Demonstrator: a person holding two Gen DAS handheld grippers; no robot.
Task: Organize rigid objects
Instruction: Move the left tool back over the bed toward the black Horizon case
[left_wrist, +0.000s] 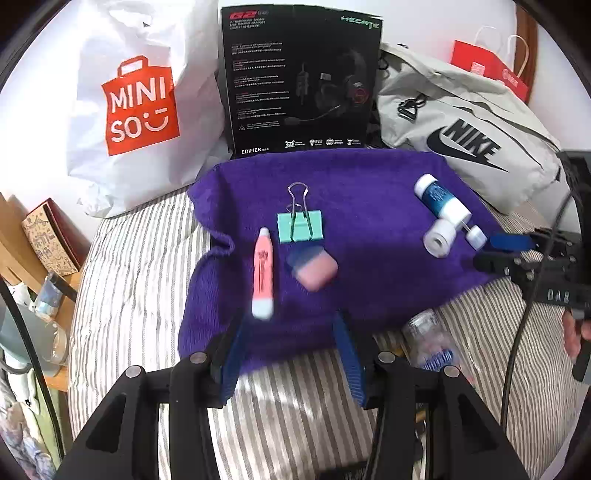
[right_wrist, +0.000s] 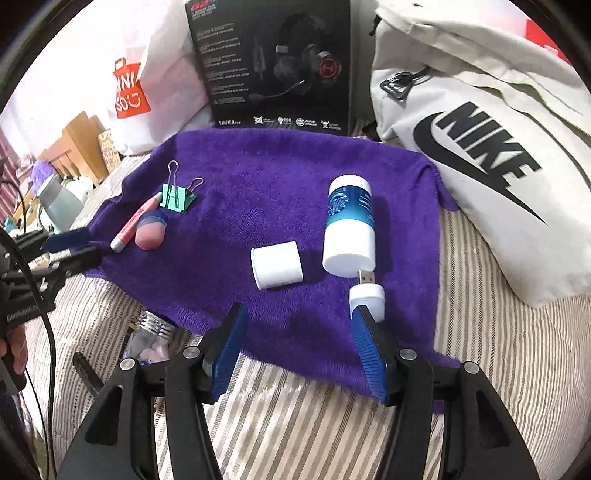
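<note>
Rigid objects are lying in two groups on the purple towel (left_wrist: 369, 192), which is covering part of a striped bed (left_wrist: 133, 266). Left group: pink marker (left_wrist: 263, 273), mint binder clip (left_wrist: 300, 225), pink/blue eraser (left_wrist: 313, 267), all just beside each other; eraser is looking blurred in left wrist view. Right group: blue/white bottle (right_wrist: 349, 225) lying on its side, white cap (right_wrist: 277, 264) beside it, white USB stick (right_wrist: 366, 295) near the towel's front edge w/ plug pointing toward the bottle.

Left hand-held gripper (left_wrist: 291, 358) is hovering over the towel's near edge, jaws partly apart, nothing btwn them. Right hand-held gripper (right_wrist: 303, 354) is likewise partly apart and empty; its right pad is overlapping the USB stick in view, contact not clear.

Step judged: both items appear set down, sorting approx. done or btwn picks. Next move is calling for picking a remaining stray item, if any.

Hard to read: clear object (left_wrist: 430, 343) w/ blue part off the towel's front edge, half hidden behind gripper frames, identity unclear. Person's hand (left_wrist: 574, 338) is cut off at frame edge.
</note>
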